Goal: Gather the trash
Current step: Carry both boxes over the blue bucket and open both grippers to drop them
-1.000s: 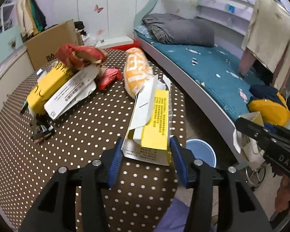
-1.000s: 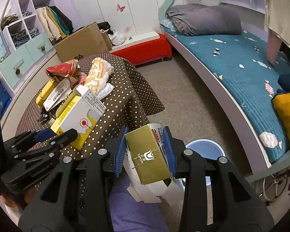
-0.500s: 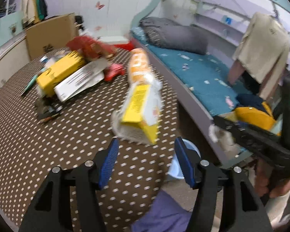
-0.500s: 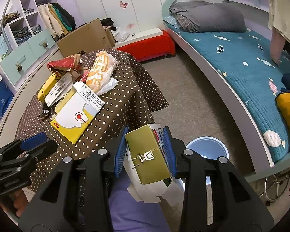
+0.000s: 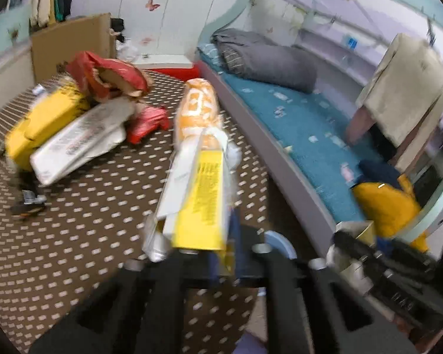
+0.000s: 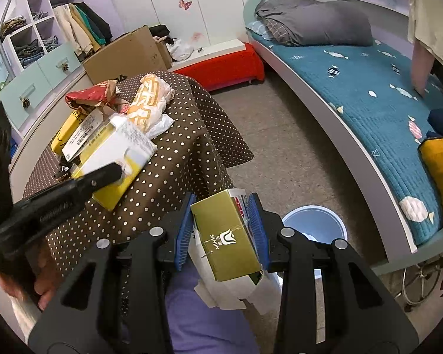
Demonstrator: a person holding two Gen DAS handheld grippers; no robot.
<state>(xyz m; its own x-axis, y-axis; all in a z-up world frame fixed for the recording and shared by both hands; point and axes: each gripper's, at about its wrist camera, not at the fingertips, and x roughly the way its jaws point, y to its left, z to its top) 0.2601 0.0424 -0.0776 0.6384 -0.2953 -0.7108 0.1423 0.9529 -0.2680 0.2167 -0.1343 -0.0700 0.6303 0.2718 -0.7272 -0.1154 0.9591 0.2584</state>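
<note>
My left gripper (image 5: 203, 253) is shut on a yellow and white carton (image 5: 200, 197) at the near edge of the dotted table (image 5: 82, 236); the view is blurred. The same carton shows in the right wrist view (image 6: 118, 159), with the left gripper's fingers (image 6: 103, 177) on it. My right gripper (image 6: 221, 230) is shut on a gold box (image 6: 224, 236) with white paper under it, held above the floor beside the table. A pale blue bin (image 6: 313, 224) stands on the floor just right of it.
More trash lies on the table: an orange and white bag (image 5: 198, 112), a red bag (image 5: 103, 73), a yellow box (image 5: 41, 124), a white packet (image 5: 79, 141). A bed (image 6: 369, 94) runs along the right. A cardboard box (image 6: 124, 56) stands behind the table.
My left gripper let go of the carton, pulled back open, then came forward and closed on it again. My right gripper has kept the gold box still.
</note>
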